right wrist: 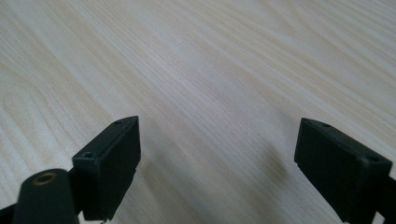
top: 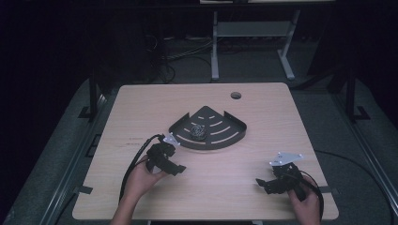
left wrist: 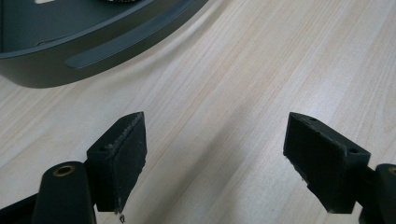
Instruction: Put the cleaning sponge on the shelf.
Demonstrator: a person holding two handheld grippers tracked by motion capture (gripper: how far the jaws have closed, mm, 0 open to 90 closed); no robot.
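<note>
Small dark object [top: 197, 132] in the corner shelf tray [top: 230, 138] was too dim to identify. Tray: black, fan-shaped, slotted, at bench [top: 141, 108] centre. Left gripper [top: 177, 168] sat just beside its near rim, jaws wide, empty. Right gripper [top: 260, 183] was well apart, jaws wide, empty.

The small dark object [top: 197, 131] in the corner tray [top: 234, 133] is too small to identify; the left gripper view crops the tray.
</note>
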